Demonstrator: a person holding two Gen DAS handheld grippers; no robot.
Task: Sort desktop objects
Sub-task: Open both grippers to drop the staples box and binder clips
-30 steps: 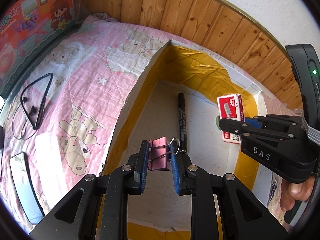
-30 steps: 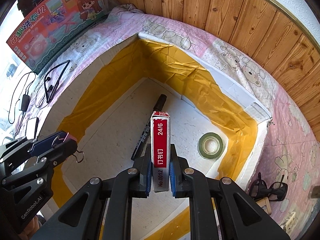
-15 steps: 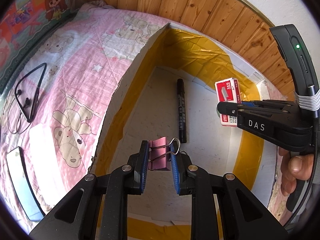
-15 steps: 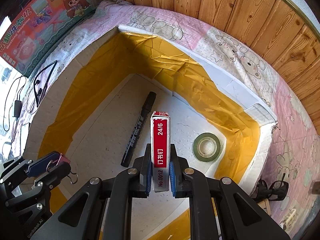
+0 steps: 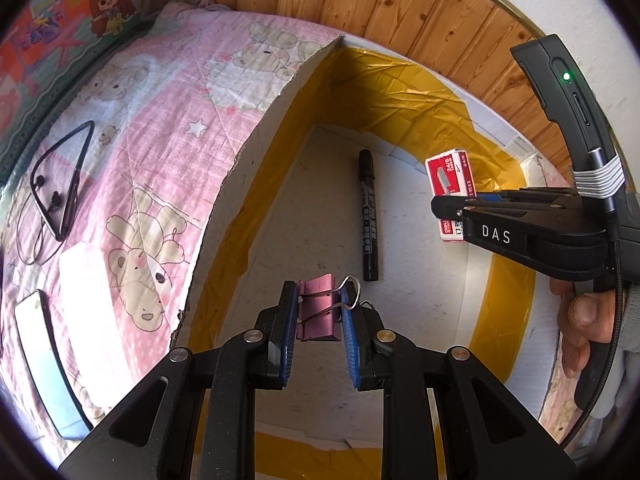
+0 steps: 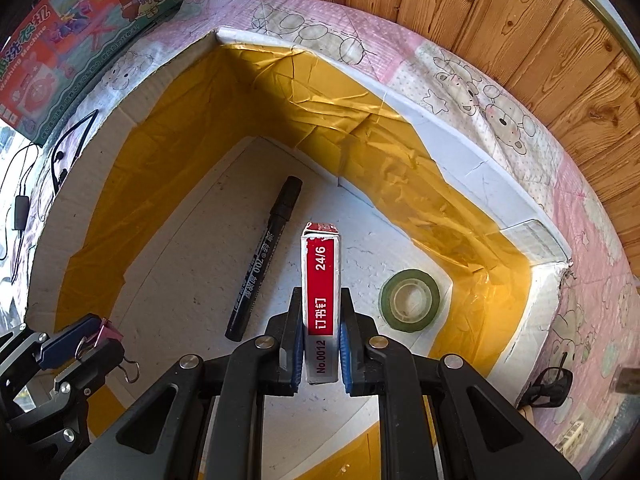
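Observation:
My left gripper (image 5: 319, 322) is shut on a pink binder clip (image 5: 317, 312) and holds it above the floor of a white foam box (image 5: 256, 136) lined with yellow tape. My right gripper (image 6: 320, 334) is shut on a red and white staple box (image 6: 321, 280), also above the box floor. In the left wrist view the staple box (image 5: 450, 178) and right gripper (image 5: 448, 210) are at the right. In the right wrist view the left gripper (image 6: 94, 342) with the clip (image 6: 110, 332) is at the lower left. A black marker (image 5: 369, 216) (image 6: 266, 256) lies on the box floor.
A green tape roll (image 6: 409, 300) lies on the box floor at the right. Outside the box on the pink bear blanket (image 5: 152, 128) lie a black neckband earphone (image 5: 60, 184) and a phone (image 5: 48, 360). A toy carton (image 6: 72, 32) stands at the far left.
Both grippers have moved forward and lower into the foam box with their objects still held. The marker and tape roll look closer.

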